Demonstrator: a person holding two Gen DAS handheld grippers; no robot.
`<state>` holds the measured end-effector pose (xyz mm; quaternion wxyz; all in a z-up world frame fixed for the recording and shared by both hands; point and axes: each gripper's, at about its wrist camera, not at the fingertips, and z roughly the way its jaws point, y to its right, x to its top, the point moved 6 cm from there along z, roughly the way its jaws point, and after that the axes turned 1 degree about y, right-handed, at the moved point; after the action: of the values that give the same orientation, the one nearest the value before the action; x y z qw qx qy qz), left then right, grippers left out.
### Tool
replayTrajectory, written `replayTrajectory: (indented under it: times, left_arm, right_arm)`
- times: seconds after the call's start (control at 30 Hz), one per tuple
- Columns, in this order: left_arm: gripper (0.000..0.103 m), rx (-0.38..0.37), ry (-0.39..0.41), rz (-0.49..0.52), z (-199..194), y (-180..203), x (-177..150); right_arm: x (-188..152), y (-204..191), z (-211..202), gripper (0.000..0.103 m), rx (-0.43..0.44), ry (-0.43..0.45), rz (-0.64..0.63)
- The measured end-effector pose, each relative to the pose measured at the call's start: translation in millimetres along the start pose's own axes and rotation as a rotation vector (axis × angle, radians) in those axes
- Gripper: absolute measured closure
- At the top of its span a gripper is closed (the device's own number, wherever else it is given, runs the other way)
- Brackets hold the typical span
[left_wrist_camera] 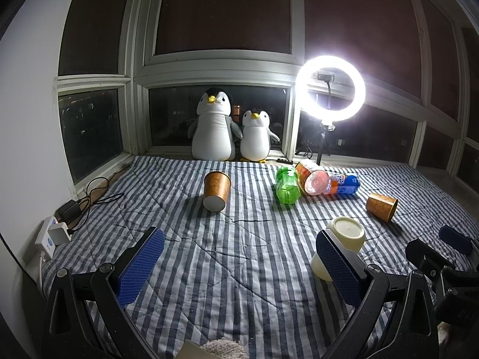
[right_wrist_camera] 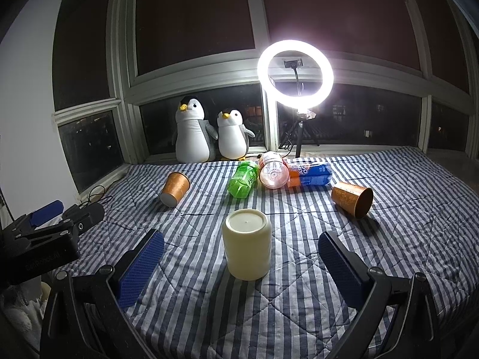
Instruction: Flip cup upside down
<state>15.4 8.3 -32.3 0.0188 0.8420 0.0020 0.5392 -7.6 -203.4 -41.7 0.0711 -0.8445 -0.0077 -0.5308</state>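
Note:
A cream cup [right_wrist_camera: 247,243] stands upside down, base up, on the striped blanket [right_wrist_camera: 269,314]. My right gripper [right_wrist_camera: 241,261] is open, its blue pads on either side of the cup and apart from it. In the left wrist view the cup [left_wrist_camera: 344,240] is partly hidden behind my right pad. My left gripper [left_wrist_camera: 239,261] is open and empty over bare blanket [left_wrist_camera: 227,269]. Two orange paper cups lie on their sides: one at the left [right_wrist_camera: 175,189], one at the right [right_wrist_camera: 353,199].
A green bottle [right_wrist_camera: 243,179], a pink-capped bottle [right_wrist_camera: 274,170] and a blue-orange bottle [right_wrist_camera: 311,175] lie behind the cup. Two plush penguins [right_wrist_camera: 194,131] and a ring light [right_wrist_camera: 295,73] stand at the window. A power strip and cables [left_wrist_camera: 52,236] lie at the left edge.

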Motion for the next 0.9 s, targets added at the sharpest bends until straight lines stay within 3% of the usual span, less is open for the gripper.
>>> replayTrajectory:
  times: [0.9]
  left_arm:
    - [0.0, 0.001, 0.0, 0.001, 0.9, 1.3, -0.1]
  right_arm:
    - [-3.1, 1.9, 1.5, 0.001, 0.0, -0.004, 0.008]
